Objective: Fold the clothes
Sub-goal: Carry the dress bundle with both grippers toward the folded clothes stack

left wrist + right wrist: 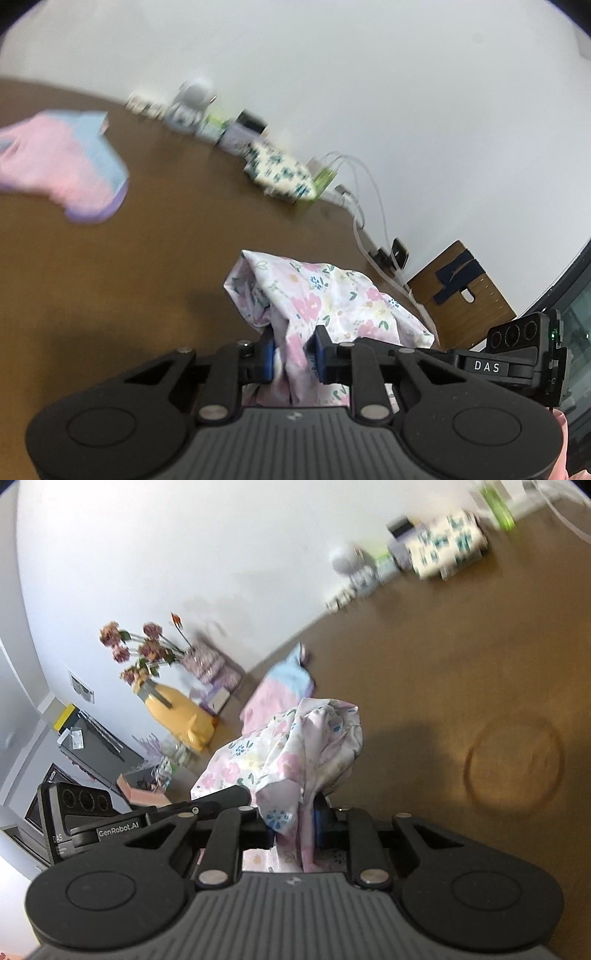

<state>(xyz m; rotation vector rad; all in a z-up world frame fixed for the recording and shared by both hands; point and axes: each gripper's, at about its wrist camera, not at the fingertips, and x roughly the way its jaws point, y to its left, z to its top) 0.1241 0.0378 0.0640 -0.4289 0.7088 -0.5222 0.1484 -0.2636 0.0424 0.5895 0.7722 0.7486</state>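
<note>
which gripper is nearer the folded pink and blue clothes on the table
Left, as far as the views tell. The folded pink and blue clothes lie ahead and to the left of the left gripper; from the right gripper they sit beyond the floral garment that both grip.

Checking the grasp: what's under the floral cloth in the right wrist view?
Under the floral cloth, the brown table and more floral fabric show; the cloth hides the right gripper's left finger.
</note>
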